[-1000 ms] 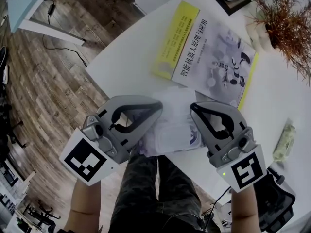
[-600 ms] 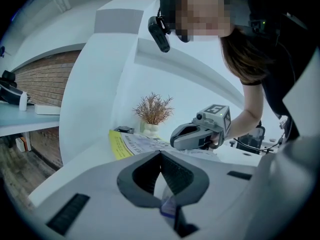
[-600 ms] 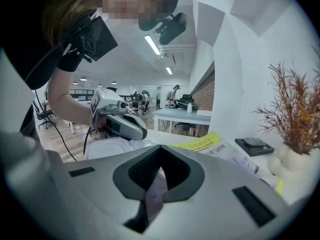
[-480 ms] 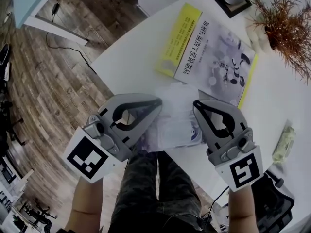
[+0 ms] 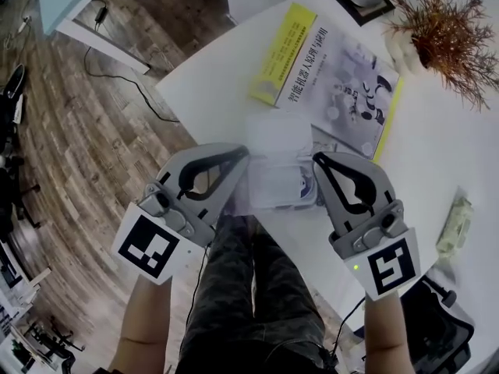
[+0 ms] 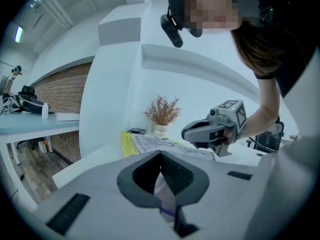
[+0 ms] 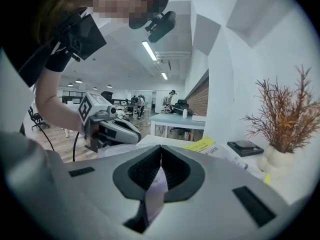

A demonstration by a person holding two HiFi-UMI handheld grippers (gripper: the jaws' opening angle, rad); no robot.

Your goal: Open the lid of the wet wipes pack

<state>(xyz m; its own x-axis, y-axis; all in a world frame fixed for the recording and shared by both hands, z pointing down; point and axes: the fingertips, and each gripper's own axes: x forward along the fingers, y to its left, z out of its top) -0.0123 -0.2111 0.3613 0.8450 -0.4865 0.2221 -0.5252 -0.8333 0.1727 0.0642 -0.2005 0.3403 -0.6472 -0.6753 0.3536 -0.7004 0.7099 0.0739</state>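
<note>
my left claw (image 5: 238, 162) and right claw (image 5: 318, 164) each pinched tight on one end of the wet wipes pack (image 5: 281, 181), pack at the tabletop (image 5: 210, 84) near edge, right by the yellow-spined book (image 5: 335, 84) titled 智能机器人原理与应用, pack label too blurry to read

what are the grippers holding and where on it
Both hold the wipes pack: the left gripper pinches its left end, the right gripper its right end.

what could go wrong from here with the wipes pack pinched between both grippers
1. The left gripper and right gripper each have jaws shut on just a thin wrapper edge of the wet wipes pack; the film might slip out or tear.
2. The pack is by the table edge, so a slip would likely drop it off.
3. With both busy holding, neither is free to do the opening.
</note>
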